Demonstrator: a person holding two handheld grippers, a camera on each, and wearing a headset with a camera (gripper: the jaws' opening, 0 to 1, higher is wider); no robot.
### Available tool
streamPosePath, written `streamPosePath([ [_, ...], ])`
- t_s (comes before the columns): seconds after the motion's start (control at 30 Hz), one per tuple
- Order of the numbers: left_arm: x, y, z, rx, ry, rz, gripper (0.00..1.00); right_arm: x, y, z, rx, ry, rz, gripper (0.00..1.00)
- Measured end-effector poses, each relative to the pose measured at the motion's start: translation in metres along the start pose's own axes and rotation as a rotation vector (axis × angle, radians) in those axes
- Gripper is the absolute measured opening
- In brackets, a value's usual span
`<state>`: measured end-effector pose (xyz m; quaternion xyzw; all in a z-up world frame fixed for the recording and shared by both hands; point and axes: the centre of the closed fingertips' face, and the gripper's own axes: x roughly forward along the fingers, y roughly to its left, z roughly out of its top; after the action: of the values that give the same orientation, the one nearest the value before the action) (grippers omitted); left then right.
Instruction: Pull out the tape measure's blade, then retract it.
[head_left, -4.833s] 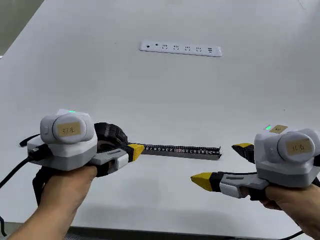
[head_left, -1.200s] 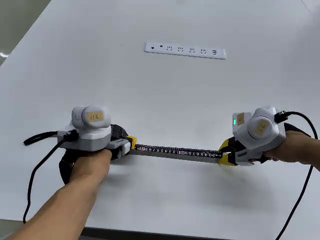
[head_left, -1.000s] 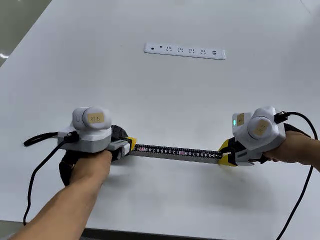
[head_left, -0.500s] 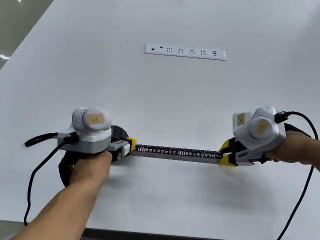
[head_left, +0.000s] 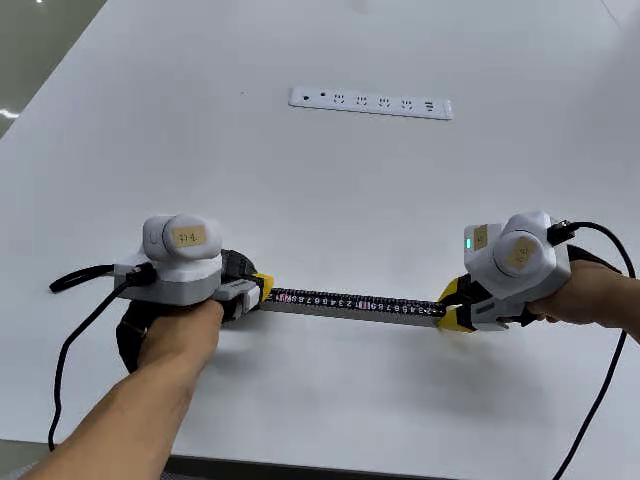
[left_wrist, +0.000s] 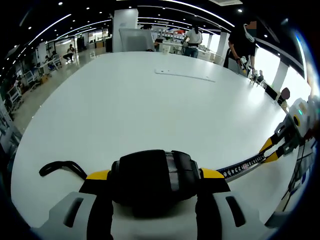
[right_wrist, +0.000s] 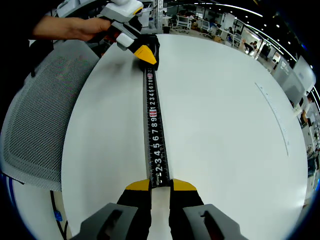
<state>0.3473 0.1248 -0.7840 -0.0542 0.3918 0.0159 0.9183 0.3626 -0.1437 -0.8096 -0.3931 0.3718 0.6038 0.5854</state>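
Observation:
The black tape measure case (head_left: 236, 268) lies on the white table (head_left: 330, 200), and my left gripper (head_left: 251, 287) is shut on it. In the left gripper view the case (left_wrist: 150, 187) sits between the yellow-tipped jaws of the left gripper (left_wrist: 155, 174). The blade (head_left: 355, 303) is drawn out to the right, flat along the table. My right gripper (head_left: 450, 304) is shut on the blade's end. In the right gripper view the numbered blade (right_wrist: 154, 125) runs from my right gripper (right_wrist: 160, 185) up to the case (right_wrist: 152, 54).
A white power strip (head_left: 370, 102) lies at the far middle of the table. Black cables (head_left: 75, 300) trail from both grippers over the front edge. A grey mesh chair (right_wrist: 35, 125) stands beside the table. People stand in the far background.
4.8 s ago my right gripper hovered open near the blade's end; now it is shut on that end. Over the last second nothing has visibly moved.

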Motion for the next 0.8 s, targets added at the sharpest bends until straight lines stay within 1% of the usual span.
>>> streamPosePath([
  [0.17, 0.000, 0.000, 0.000, -0.002, 0.000, -0.005, 0.62, 0.001, 0.000, 0.001, 0.000, 0.001, 0.000, 0.09],
  [0.8, -0.001, 0.001, 0.000, -0.009, -0.001, -0.013, 0.62, 0.007, 0.003, 0.021, -0.009, -0.007, 0.012, 0.09],
])
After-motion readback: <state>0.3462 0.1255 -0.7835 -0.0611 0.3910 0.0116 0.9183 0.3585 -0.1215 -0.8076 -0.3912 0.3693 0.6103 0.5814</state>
